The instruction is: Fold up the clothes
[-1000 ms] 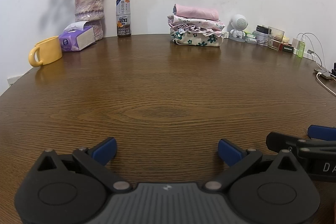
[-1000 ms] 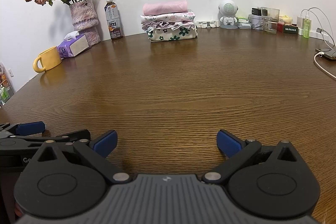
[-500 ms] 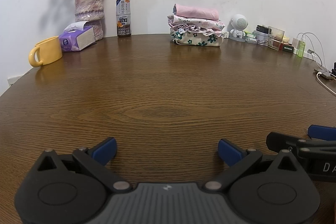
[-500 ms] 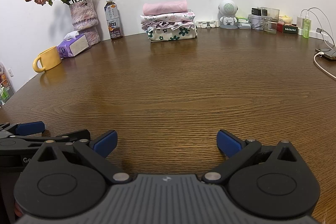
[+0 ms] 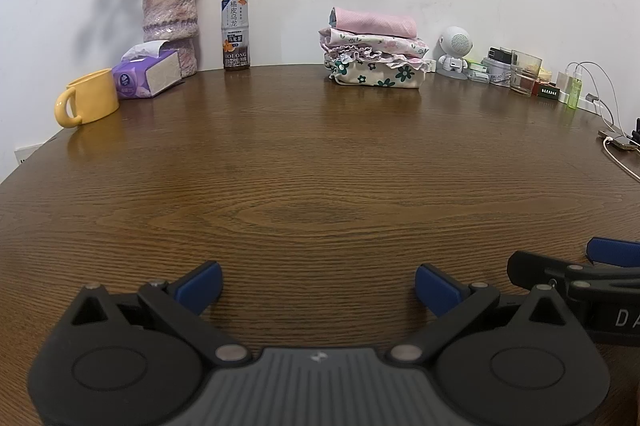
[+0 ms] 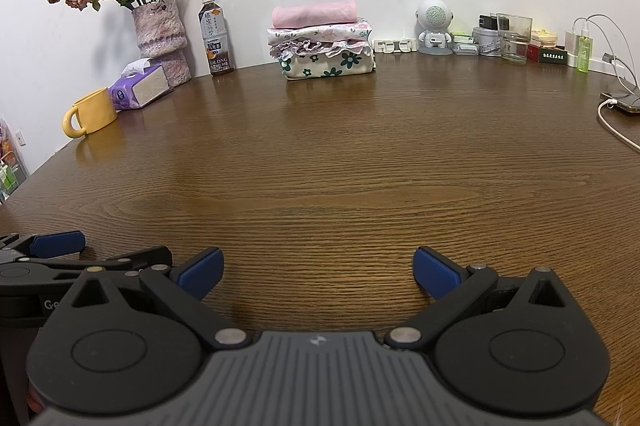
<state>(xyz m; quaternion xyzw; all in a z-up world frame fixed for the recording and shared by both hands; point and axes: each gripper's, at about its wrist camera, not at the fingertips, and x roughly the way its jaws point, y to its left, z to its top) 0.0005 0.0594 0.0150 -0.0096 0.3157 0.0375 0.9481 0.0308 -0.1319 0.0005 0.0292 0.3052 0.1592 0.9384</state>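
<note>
A stack of folded clothes (image 5: 374, 56) sits at the far edge of the brown wooden table (image 5: 320, 166), a pink piece on top and floral pieces below; it also shows in the right wrist view (image 6: 324, 46). My left gripper (image 5: 318, 286) is open and empty, low over the table's near edge. My right gripper (image 6: 316, 272) is open and empty beside it. Each gripper shows at the other view's edge. No loose garment is in view.
A yellow mug (image 5: 90, 102), tissue pack (image 5: 148, 76), flower vase (image 5: 170, 22) and tea bottle (image 5: 236, 28) stand at the far left. A white robot speaker (image 5: 454, 52), small boxes, a glass (image 5: 524, 72) and a phone with cables (image 5: 618, 142) are at the far right.
</note>
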